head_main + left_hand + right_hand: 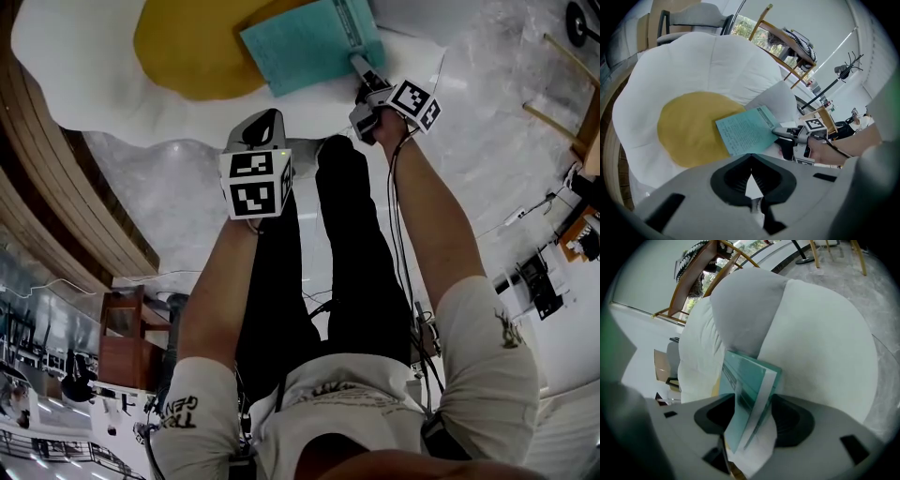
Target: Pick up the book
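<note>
A big soft cushion [94, 56] shaped like a fried egg fills the top of the head view: white puffy lobes around 1 round yellow patch [187, 47]. The teal book [309, 42] lies flat on it, 1 corner over the yellow patch and the rest on the white. Curved wooden slats [56, 187] run along the cushion's left edge, and below it spreads a pale grey mottled floor [487, 103] with thin cables trailing across.

The right claw [356, 61] reaches to the book's near edge. In the right gripper view its jaws stand wide apart with the book's edge [745, 380] upright between them, pages slightly fanned, and neither pad presses on it, so the claw is released. The left claw [267, 117] hangs above the floor short of the cushion, well apart from the book; in its own view the claw [751, 161] is clenched, tips meeting on nothing.

Beyond the cushion the left gripper view shows a wooden rack [787, 42], a dark coat stand [843, 75] and a bright white wall. The person's legs in black trousers [347, 244] stretch toward the cushion
</note>
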`<state>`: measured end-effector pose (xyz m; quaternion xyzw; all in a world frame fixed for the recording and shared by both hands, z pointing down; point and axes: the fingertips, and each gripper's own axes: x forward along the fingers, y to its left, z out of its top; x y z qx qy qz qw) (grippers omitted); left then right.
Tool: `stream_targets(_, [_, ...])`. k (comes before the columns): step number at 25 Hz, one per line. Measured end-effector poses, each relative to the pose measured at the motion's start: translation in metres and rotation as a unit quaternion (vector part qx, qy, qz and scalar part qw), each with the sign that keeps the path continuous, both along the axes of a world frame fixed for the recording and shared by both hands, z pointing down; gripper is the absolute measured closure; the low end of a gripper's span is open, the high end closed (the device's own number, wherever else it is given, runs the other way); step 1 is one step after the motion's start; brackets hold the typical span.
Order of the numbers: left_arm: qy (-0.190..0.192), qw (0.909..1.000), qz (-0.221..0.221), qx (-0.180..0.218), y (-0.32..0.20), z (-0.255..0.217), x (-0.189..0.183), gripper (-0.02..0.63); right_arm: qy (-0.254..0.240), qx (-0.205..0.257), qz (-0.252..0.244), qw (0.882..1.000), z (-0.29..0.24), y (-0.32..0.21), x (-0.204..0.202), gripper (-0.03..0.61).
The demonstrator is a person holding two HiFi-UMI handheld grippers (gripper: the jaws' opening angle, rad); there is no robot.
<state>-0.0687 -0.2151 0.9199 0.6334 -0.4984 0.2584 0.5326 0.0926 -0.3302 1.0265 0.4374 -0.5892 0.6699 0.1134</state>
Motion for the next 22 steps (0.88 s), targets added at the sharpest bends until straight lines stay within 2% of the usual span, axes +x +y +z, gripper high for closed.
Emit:
stream_targets(16, [0.007,0.9999,-0.004,-0.006,0.002,0.006,0.001,0.594,-0.015,0.015,-0.006,1.0,0.003,-0.008,-0.009,0.336])
stream_targets(22, [0.017,0.9998,0.01,0.002,0.0,-0.007,0.013,0.594,-0.026,0.052,-0.023,0.998,-0.026,-0.014,-0.019,0.361])
